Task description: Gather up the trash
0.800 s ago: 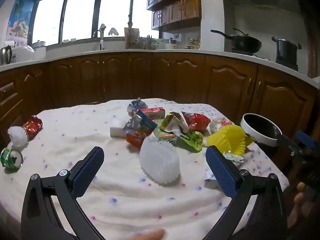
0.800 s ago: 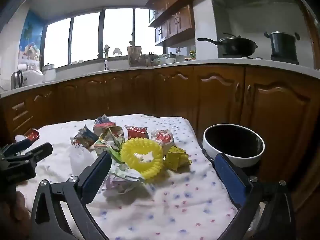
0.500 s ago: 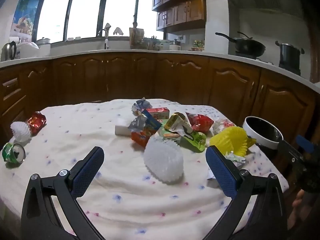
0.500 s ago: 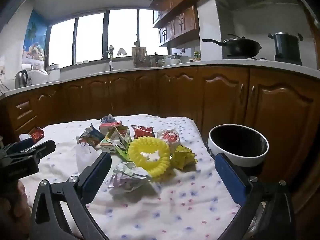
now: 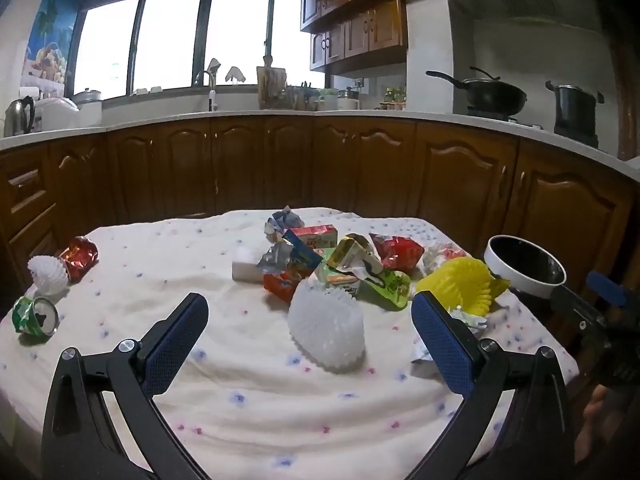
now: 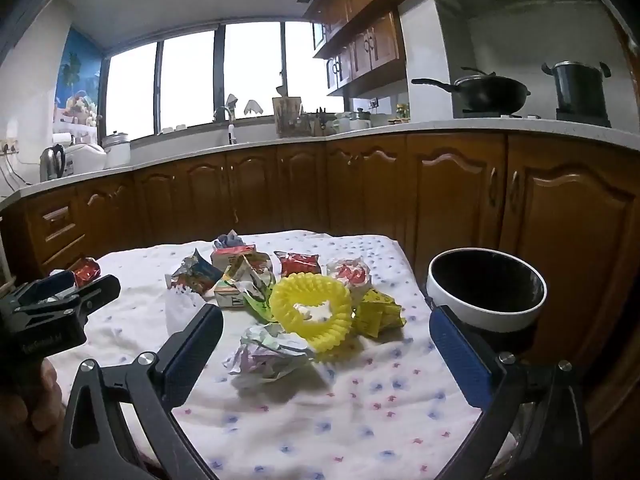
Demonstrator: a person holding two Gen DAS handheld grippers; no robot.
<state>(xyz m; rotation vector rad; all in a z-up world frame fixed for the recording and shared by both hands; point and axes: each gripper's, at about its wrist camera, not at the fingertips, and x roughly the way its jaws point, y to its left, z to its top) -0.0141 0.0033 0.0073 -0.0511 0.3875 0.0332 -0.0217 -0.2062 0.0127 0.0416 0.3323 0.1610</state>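
Observation:
A heap of trash lies mid-table: crumpled wrappers and cartons [image 5: 340, 264], a white foam fruit net [image 5: 326, 326], a yellow foam net [image 6: 310, 312] and a crumpled paper ball [image 6: 266, 354]. At the table's right edge stands a white bin with a black liner [image 6: 486, 294], also seen as the bin [image 5: 524, 270] in the left wrist view. My left gripper [image 5: 308, 336] is open, the white net lying just beyond its fingers. My right gripper [image 6: 326, 350] is open above the paper ball and yellow net. Neither holds anything.
On the table's left side lie a red wrapper [image 5: 80, 256], a second white net [image 5: 48, 274] and a crushed green can [image 5: 34, 316]. Brown kitchen cabinets [image 5: 320, 168] wrap around behind the cloth-covered table [image 5: 180, 264]. A hand [image 6: 28, 404] holds the left gripper.
Both views have tilted slightly upward and pulled back a little from the trash heap. Both grippers stay open and nothing on the table has moved.

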